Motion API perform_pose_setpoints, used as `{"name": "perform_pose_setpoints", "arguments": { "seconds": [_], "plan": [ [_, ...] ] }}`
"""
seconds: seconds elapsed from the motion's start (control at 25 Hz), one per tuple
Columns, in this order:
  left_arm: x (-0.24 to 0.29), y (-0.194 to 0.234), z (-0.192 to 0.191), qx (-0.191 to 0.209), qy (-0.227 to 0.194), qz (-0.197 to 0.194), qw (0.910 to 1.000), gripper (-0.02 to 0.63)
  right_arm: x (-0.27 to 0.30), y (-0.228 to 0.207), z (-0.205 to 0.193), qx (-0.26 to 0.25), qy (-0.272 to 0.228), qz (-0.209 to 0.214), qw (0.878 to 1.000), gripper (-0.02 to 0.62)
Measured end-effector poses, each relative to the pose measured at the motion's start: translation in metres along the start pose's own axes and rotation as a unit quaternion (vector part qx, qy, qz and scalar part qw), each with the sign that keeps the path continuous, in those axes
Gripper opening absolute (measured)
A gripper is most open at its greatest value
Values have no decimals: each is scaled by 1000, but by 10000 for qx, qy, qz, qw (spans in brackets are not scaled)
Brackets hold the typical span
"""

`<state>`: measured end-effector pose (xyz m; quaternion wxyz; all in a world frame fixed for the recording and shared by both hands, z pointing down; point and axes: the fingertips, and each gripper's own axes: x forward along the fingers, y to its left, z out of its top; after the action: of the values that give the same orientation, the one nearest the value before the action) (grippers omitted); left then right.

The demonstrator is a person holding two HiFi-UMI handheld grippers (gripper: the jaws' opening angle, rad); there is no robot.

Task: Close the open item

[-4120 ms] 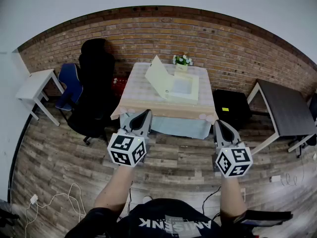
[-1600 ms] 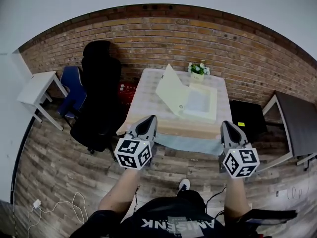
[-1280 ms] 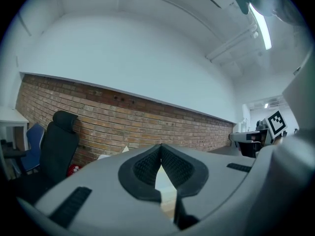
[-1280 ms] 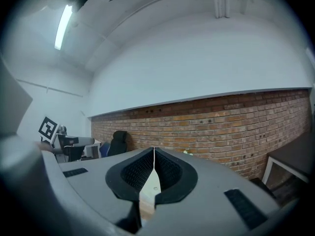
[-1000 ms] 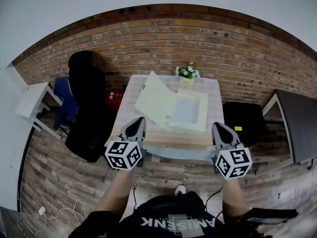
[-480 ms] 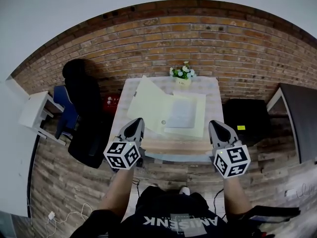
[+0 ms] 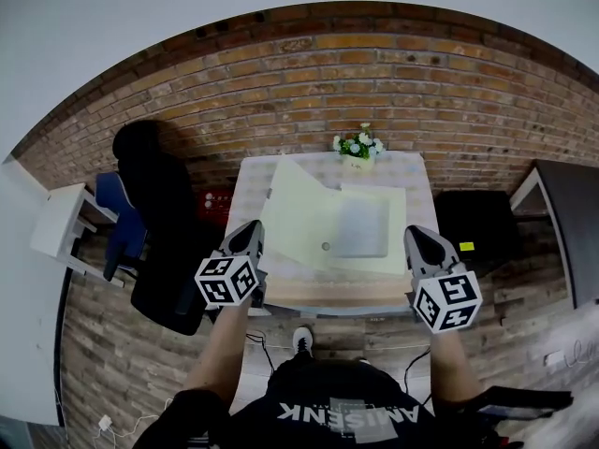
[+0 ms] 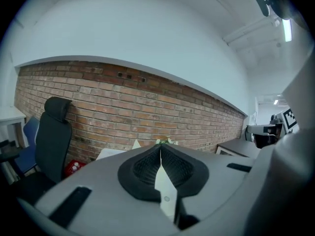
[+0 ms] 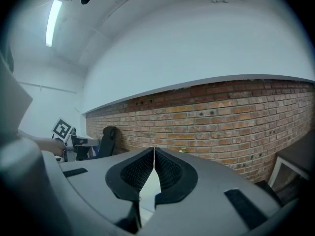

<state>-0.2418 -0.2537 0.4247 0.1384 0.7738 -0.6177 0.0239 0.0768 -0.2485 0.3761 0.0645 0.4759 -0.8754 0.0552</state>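
An open pale-green binder (image 7: 329, 241) lies on the cloth-covered table (image 7: 253, 178). Its left cover (image 7: 288, 206) stands tilted up, and a sheet of paper (image 7: 362, 224) lies in the right half. My left gripper (image 7: 246, 238) is at the table's near left edge, just left of the binder, jaws shut and empty. My right gripper (image 7: 420, 241) is at the near right edge, also shut and empty. In the left gripper view, the left gripper (image 8: 160, 148) shows closed tips with the binder (image 8: 166, 196) below them. The right gripper view shows the right gripper (image 9: 154, 150) closed too.
A small pot of flowers (image 7: 357, 147) stands at the table's far edge by the brick wall. A black office chair (image 7: 150, 190), a blue chair (image 7: 110, 215) and a white side table (image 7: 54, 230) are on the left. A black box (image 7: 474, 221) and a dark table (image 7: 573, 227) are on the right.
The table and binder have come closer and are now centred in the view. Both grippers moved forward from the floor side to the table's near edge, flanking the binder. Jaws stayed shut.
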Motion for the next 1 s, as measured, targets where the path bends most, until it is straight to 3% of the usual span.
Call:
{"name": "perform_pose_setpoints", "arguments": {
  "seconds": [0.28, 0.32, 0.4, 0.44, 0.72, 1.0],
  "plan": [
    [39, 66, -32, -197, 574, -224, 9979, 17, 48, 21, -3, 35, 170, -303, 9994, 41],
    [44, 71, -39, -261, 673, -324, 9969, 33, 53, 24, -5, 31, 202, -341, 9992, 41],
    [53, 77, -53, -407, 887, -592, 9935, 155, 62, 31, -7, 23, 256, -420, 9988, 41],
    [58, 80, -59, -473, 979, -688, 9917, 181, 66, 34, -8, 16, 282, -465, 9985, 41],
    [83, 106, -89, -551, 1327, -836, 9861, 183, 90, 44, -15, 36, 407, -804, 9959, 41],
    [104, 104, -117, -569, 1935, -1482, 9682, 179, 103, 53, -21, 3, 579, -1114, 9921, 41]
  ]
}}
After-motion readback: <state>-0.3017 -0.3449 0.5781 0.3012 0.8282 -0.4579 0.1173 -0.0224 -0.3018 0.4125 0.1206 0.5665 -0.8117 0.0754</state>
